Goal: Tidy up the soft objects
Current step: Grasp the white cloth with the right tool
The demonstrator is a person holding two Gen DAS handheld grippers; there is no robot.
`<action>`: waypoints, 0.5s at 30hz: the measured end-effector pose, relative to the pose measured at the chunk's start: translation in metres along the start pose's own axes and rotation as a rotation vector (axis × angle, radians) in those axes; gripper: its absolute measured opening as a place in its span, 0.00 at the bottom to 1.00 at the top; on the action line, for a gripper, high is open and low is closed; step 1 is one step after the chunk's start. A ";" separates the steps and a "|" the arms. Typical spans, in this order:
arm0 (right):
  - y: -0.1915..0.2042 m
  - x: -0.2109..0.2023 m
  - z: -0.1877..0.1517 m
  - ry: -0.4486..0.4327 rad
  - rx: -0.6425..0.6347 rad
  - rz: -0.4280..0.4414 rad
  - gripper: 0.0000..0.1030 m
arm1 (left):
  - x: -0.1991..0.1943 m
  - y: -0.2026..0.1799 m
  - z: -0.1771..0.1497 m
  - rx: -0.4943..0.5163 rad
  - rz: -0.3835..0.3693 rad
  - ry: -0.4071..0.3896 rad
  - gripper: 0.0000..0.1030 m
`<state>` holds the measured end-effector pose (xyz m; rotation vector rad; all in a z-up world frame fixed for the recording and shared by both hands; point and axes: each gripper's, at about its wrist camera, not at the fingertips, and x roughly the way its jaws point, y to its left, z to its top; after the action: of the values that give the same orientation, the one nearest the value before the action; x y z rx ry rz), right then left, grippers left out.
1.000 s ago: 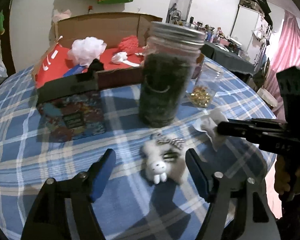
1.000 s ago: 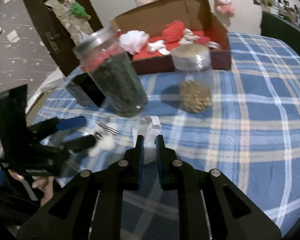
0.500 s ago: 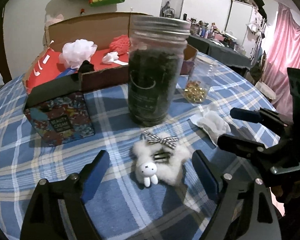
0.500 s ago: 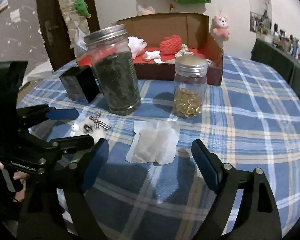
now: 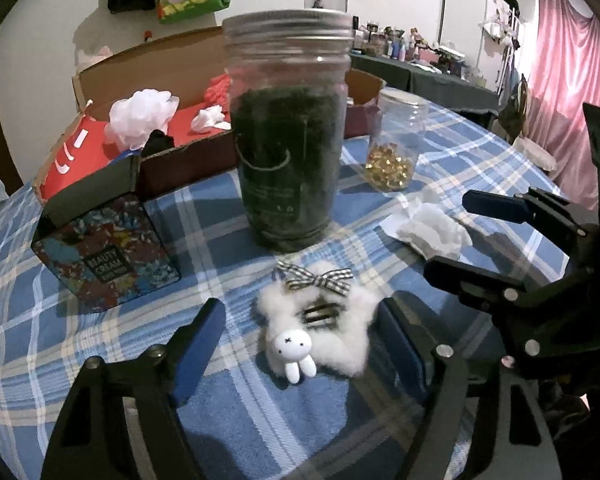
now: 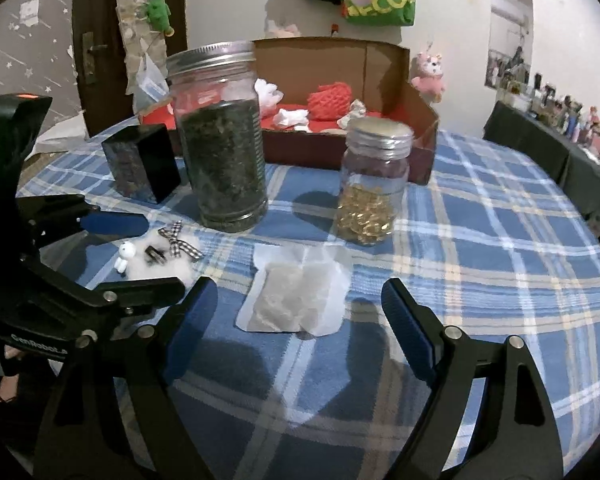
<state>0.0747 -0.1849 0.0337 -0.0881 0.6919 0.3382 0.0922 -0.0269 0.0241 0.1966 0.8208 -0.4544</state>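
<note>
The left gripper (image 5: 300, 344) stands wide, its jaws having just narrowed a little, with the fluffy white hair clip (image 5: 320, 328) (a small rabbit figure and a checked bow on it) lying on the blue plaid tablecloth (image 5: 100, 360) between them, touched by neither pad. The right gripper (image 6: 300, 320) is also wide apart, its jaws having just sprung open, and the flat white pouch (image 6: 296, 292) lies on the cloth just ahead of its fingertips, free of them. Behind the clip stands a tall jar (image 5: 288, 136) of dark leaves with a metal lid; to its right is a smaller jar (image 6: 374, 184) holding golden beads. A dark patterned box (image 5: 100, 248) sits left of the tall jar. Farther back, an open cardboard box (image 6: 380, 68) with a red floor holds a white puff (image 5: 140, 116), a red knitted thing (image 6: 330, 100) and small white pieces.
</note>
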 end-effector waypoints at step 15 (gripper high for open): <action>0.011 0.006 -0.004 0.000 -0.048 0.027 0.24 | -0.006 -0.013 -0.007 0.076 -0.008 -0.068 0.55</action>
<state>0.0732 -0.1735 0.0269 -0.1245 0.6850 0.3803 0.0775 -0.0343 0.0237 0.2470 0.7389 -0.4975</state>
